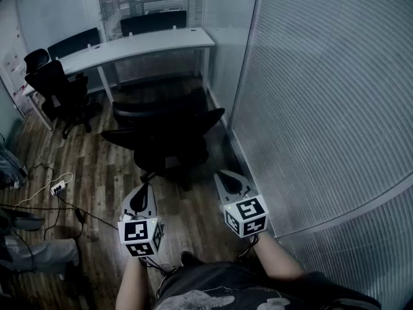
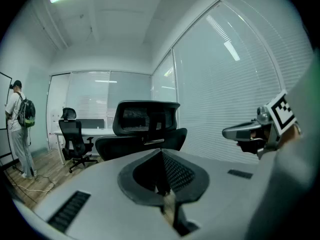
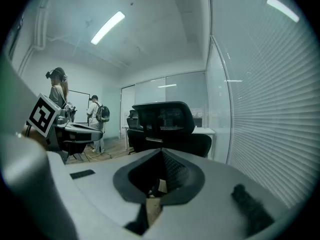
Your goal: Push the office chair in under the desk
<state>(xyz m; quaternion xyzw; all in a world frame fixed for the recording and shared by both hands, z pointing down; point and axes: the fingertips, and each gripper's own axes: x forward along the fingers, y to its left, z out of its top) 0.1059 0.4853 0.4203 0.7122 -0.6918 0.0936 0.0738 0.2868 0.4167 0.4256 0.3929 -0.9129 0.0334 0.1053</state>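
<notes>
A black mesh-backed office chair (image 1: 166, 129) stands on the wood floor, its back toward me, a short way out from the long white desk (image 1: 142, 45). The same chair (image 2: 146, 129) fills the middle of the left gripper view, and the chair (image 3: 167, 126) shows ahead in the right gripper view. My left gripper (image 1: 142, 189) is shut and empty, just short of the chair's rear left. My right gripper (image 1: 226, 174) is also shut and empty, close behind the chair's right side. Neither touches the chair.
A ribbed glass partition (image 1: 322, 95) runs along the right. A second black chair (image 1: 61, 92) stands at the desk's left end. A power strip (image 1: 58, 187) and cables lie on the floor at left. People stand at the room's far left (image 2: 19, 126).
</notes>
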